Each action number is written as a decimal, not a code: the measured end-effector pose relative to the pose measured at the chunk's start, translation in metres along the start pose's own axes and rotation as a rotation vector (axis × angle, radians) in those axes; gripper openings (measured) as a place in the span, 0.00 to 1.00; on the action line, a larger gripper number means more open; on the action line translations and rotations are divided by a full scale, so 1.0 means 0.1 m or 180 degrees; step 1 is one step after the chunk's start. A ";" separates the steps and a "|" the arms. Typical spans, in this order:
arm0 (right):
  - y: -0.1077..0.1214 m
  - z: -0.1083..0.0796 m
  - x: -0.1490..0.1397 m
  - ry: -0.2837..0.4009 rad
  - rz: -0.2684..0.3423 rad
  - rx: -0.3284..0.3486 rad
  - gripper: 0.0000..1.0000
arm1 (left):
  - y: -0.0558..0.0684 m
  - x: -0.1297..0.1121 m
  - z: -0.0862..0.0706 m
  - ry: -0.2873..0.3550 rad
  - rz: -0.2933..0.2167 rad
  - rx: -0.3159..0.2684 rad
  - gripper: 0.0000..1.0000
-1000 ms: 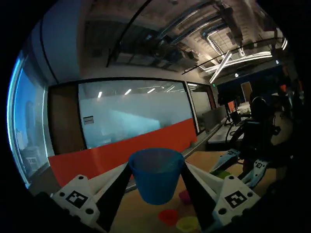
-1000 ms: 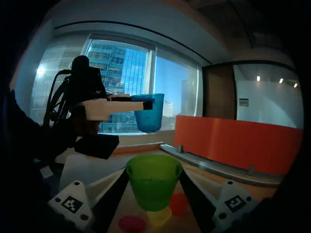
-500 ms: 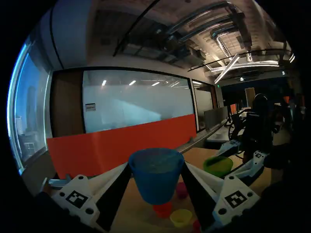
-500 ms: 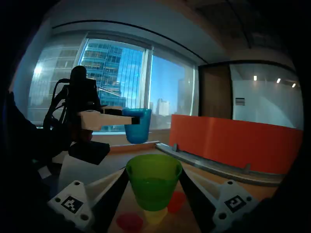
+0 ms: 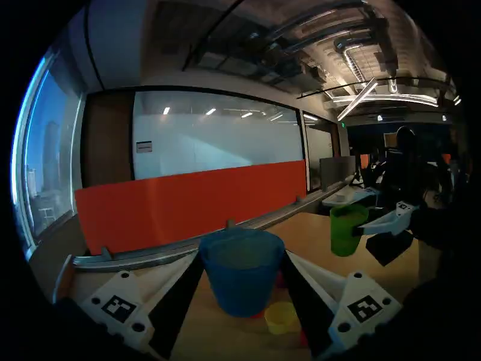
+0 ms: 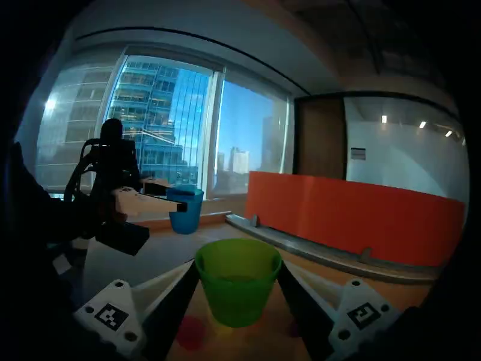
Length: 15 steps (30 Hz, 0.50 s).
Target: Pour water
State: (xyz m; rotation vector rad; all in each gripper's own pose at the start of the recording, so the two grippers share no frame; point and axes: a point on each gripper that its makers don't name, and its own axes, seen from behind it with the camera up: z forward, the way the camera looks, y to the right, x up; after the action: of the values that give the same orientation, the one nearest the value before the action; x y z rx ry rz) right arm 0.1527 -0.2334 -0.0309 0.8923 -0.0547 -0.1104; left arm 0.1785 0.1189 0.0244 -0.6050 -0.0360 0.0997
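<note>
Blue cup (image 5: 242, 280) upright, pinched between both fingers of left gripper (image 5: 242, 260), green cup (image 6: 238, 286) upright, clamped between both fingers of right gripper (image 6: 238, 268), cups well apart over wooden tabletop (image 5: 303, 231), small yellow cup (image 5: 281, 317) standing on tabletop just beneath blue cup.

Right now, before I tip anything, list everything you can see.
blue cup: one, blue, upright between the left tool's fingers
green cup: one, green, upright between the right tool's fingers
yellow cup: one, yellow, small, on the table below the blue cup
red cup: one, red, blurred, on the table
table: one, wood brown
orange panel: one, orange, behind the table
window: one, blue view of towers
left tool: one, white and black
right tool: one, white and black
</note>
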 end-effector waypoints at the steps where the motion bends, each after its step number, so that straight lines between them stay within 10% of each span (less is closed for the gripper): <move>1: 0.02 -0.01 -0.01 -0.0007 0.0002 -0.0015 0.91 | 0.00 -0.03 0.00 -0.0016 0.0001 -0.0001 0.86; 15: 0.14 -0.04 -0.28 -0.0199 0.0059 -0.0042 0.91 | 0.03 -0.51 0.08 -0.0328 0.0047 -0.0079 0.86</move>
State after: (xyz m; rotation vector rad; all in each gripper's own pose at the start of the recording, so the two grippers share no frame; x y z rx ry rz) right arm 0.1262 -0.2184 -0.0223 0.8750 -0.1202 -0.1211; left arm 0.1272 0.1207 0.0288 -0.6245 -0.1327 0.1448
